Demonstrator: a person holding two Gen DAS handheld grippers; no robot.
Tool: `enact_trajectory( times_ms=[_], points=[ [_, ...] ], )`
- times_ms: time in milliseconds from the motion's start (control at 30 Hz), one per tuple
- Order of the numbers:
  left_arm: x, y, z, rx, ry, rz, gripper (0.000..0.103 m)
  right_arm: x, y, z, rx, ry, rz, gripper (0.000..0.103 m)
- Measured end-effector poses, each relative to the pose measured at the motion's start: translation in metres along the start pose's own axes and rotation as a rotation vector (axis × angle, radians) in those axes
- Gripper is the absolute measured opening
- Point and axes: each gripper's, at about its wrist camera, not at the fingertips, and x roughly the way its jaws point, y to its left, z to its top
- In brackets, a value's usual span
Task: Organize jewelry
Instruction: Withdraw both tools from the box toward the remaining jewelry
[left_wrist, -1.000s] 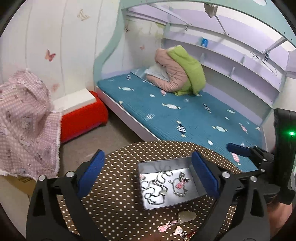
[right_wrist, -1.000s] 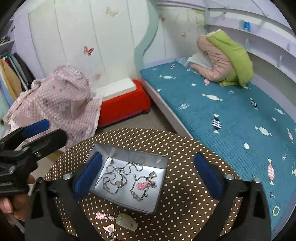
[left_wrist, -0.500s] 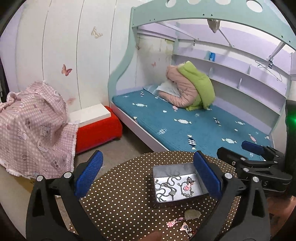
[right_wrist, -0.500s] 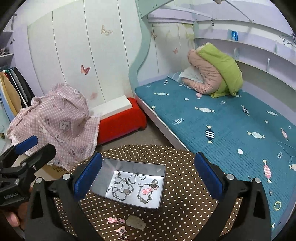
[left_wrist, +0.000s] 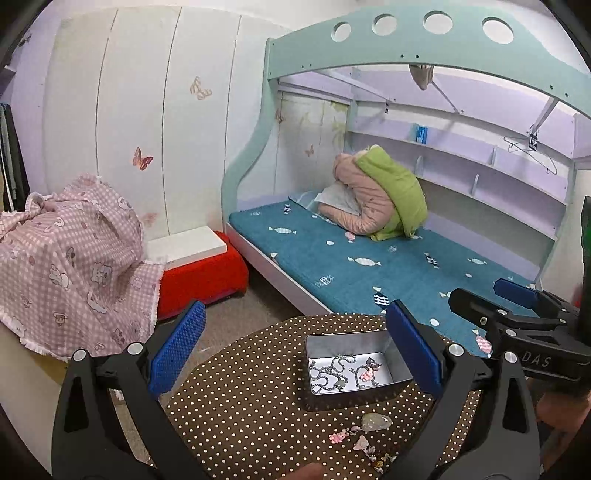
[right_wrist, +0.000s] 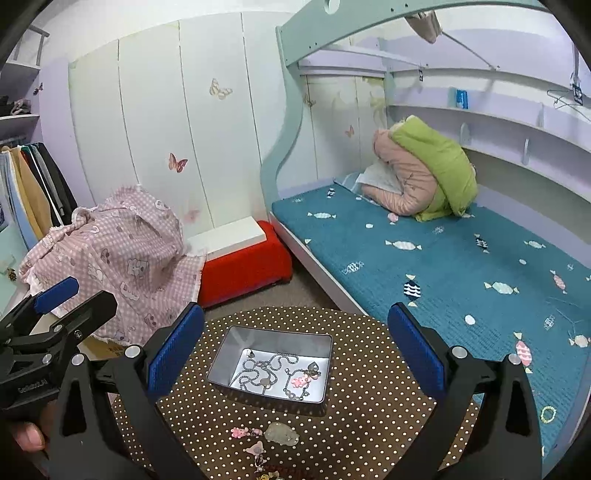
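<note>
— Bedroom walls with butterfly stickers fill the background; what sits around the round polka-dot table (right_wrist: 369, 398)?

— Taking the metal tin (right_wrist: 221, 363) on that table as the landmark and going left to right: far left of it, beyond the table, a pink checked cloth (right_wrist: 122, 251) is draped over something; next comes a red stool (right_wrist: 243, 266) with a white box (right_wrist: 229, 236) on top; to the right of the tin, past the table edge, lies the blue bed (right_wrist: 461, 266) with a pink and green bundle (right_wrist: 424, 173) at its head.

— And the jewelry?

— Inside the tin lie 2 silver chains (right_wrist: 258, 373) and a pink charm (right_wrist: 300, 381). In front of the tin, on the bare cloth, sit a pale stone-like piece (right_wrist: 281, 432) and several small pink charms (right_wrist: 242, 432).

— How do the claws stand?

— The left gripper (left_wrist: 295, 350) hangs above the table, left of the tin, its blue pads spread wide with nothing between them. The right gripper (right_wrist: 295, 350) hangs over the tin, likewise spread wide and holding nothing. Neither touches the tin.
</note>
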Motion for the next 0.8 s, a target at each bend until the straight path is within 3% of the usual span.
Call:
enact_trajectory(
  times_ms=[400,800],
  points=[
    [-0.025,0.003,-0.013,-0.003,-0.019,0.02,0.098,-0.034,0.007,-0.008,-0.004,-0.053,-0.008,0.096],
    [-0.035,0.009,-0.038,-0.011,0.011,0.043,0.098,-0.058,0.006,-0.027,0.022,-0.061,-0.013,0.096]
  ],
)
